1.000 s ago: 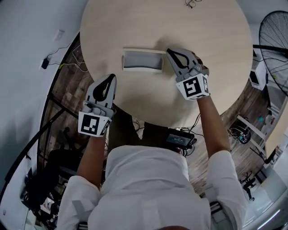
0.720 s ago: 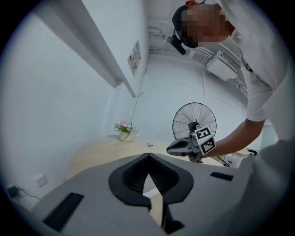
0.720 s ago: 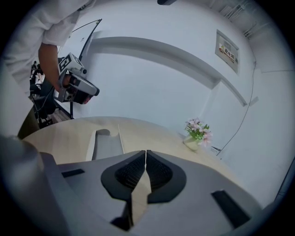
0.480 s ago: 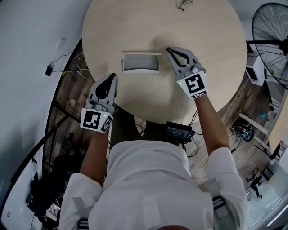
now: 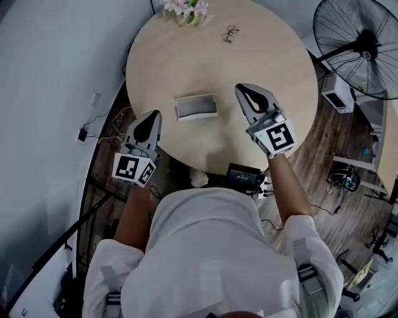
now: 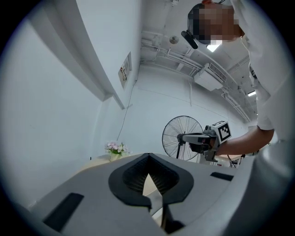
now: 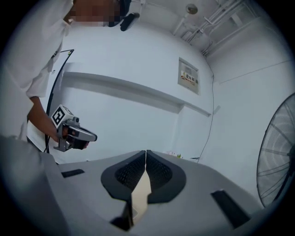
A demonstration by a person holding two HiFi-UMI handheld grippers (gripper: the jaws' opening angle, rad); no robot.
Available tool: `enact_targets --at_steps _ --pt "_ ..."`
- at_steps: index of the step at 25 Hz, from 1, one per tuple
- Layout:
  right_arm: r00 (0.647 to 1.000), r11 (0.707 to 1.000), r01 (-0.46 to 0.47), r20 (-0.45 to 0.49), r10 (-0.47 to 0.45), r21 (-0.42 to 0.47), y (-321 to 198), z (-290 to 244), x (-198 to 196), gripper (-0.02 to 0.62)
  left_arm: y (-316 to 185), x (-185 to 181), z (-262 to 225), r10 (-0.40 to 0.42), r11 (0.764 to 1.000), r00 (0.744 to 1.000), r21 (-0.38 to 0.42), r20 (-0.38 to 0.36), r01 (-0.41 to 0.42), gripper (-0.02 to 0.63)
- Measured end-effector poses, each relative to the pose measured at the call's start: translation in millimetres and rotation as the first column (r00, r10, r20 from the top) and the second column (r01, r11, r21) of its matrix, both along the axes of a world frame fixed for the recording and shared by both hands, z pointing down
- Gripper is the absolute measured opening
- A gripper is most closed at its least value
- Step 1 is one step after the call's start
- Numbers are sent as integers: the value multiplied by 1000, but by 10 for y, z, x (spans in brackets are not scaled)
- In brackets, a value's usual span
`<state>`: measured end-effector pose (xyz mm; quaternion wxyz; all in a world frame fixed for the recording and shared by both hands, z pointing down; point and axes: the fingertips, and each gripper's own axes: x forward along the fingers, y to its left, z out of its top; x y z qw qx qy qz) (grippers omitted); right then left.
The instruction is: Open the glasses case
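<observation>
Round table [image 5: 267,56] bears the glasses case [image 5: 196,107], apparently open. Left gripper [image 5: 153,116] and right gripper [image 5: 242,89] hover closed, empty; unheld, it could flop shut.

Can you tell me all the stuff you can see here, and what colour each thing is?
table: one, light wood, round, in the middle.
glasses case: one, grey and white, on the table between the grippers.
glasses: one pair, dark, on the table's far side.
flowers: one bunch, pale pink, at the table's far edge.
fan: one, black, on the floor at the right.
screen device: one, dark, below the table's near edge.
shirt: one, white, on the person at the bottom.
left gripper: one, grey, jaws shut, empty.
right gripper: one, grey, jaws shut, empty.
</observation>
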<state>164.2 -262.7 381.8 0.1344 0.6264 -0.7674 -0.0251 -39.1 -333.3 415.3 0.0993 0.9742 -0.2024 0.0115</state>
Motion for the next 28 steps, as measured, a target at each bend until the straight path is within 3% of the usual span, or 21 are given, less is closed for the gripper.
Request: enact_targets --at_steps 7,18,28 --pt "992 991 -117 64 113 70 597 -413 -346 26 7 -399 -476 63 997 997 57 -46 -61 12" --pt "939 967 -237 278 203 94 1183 -359 -725 25 318 -756 -520 114 993 991 49 -71 -111 12" --pt "925 976 -205 339 171 68 1454 -116 -751 25 828 -747 -487 89 996 996 34 -32 -88 12"
